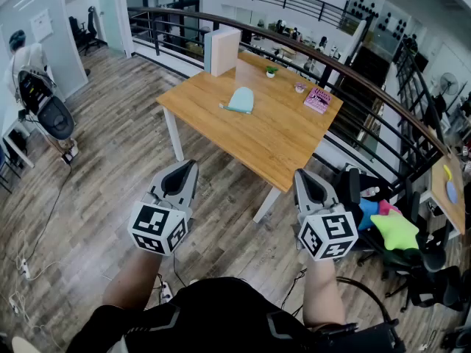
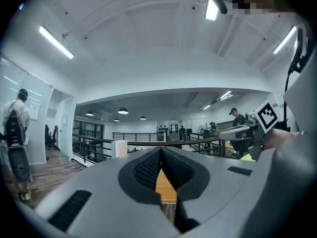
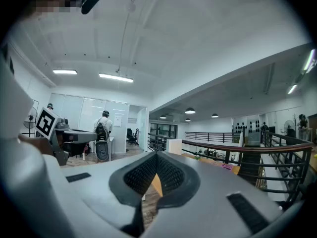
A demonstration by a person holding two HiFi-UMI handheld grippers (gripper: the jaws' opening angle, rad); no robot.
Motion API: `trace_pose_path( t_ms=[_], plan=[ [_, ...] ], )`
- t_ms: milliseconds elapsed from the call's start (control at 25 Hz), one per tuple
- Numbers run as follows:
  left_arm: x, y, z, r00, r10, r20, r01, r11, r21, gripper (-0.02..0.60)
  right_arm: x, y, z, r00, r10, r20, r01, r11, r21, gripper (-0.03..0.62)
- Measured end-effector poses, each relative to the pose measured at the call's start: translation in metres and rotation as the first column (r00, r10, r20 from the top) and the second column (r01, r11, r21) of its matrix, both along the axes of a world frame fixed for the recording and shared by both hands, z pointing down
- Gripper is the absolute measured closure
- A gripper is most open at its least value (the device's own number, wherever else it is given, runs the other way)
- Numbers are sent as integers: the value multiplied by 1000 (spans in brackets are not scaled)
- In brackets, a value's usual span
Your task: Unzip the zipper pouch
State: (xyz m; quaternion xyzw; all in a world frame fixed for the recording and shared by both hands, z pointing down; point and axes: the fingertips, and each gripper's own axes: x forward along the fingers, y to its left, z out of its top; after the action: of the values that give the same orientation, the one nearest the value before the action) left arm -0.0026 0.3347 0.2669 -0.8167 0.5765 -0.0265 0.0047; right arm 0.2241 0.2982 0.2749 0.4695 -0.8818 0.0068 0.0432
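Note:
A light teal zipper pouch (image 1: 241, 99) lies on the wooden table (image 1: 280, 142), toward its far left side. My left gripper (image 1: 189, 168) is held level over the floor, well short of the table's near corner, jaws shut with nothing between them. My right gripper (image 1: 301, 176) hangs level beside it, just before the table's near edge, also shut and empty. In the left gripper view the tips (image 2: 161, 149) meet, with a strip of table showing under them. The right gripper view shows its own tips (image 3: 156, 154) closed too. The pouch appears in neither gripper view.
On the table stand a white box (image 1: 222, 50), a small potted plant (image 1: 271, 70), a little cup (image 1: 299, 87) and a pink book (image 1: 318, 100). A curved railing (image 1: 353, 76) runs behind. A chair with colourful plush toys (image 1: 390, 226) sits at right. A person (image 3: 102, 128) stands at far left.

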Motion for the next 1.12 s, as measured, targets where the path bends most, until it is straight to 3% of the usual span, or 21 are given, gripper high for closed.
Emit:
trace_pose_path(
  t_ms=[400, 760, 920, 1040, 1120],
  plan=[
    [-1, 6, 1, 1000, -6, 1, 6, 1000, -2, 552, -1, 3, 2, 999, -4, 46, 5, 1000, -18, 585],
    [-1, 9, -3, 1000, -2, 9, 2, 1000, 14, 549, -6, 4, -3, 999, -22, 33, 22, 1000, 6, 582],
    [-1, 10, -1, 1000, -13, 11, 13, 1000, 13, 548, -8, 6, -1, 999, -42, 24, 42, 999, 2, 531],
    [2, 10, -1, 1000, -2, 6, 2, 1000, 8, 432, -7, 5, -1, 998, -53, 26, 53, 999, 4, 478],
    [5, 9, 1, 1000, -3, 5, 3, 1000, 5, 401, -4, 5, -2, 998, -59, 29, 59, 998, 7, 437]
  ],
)
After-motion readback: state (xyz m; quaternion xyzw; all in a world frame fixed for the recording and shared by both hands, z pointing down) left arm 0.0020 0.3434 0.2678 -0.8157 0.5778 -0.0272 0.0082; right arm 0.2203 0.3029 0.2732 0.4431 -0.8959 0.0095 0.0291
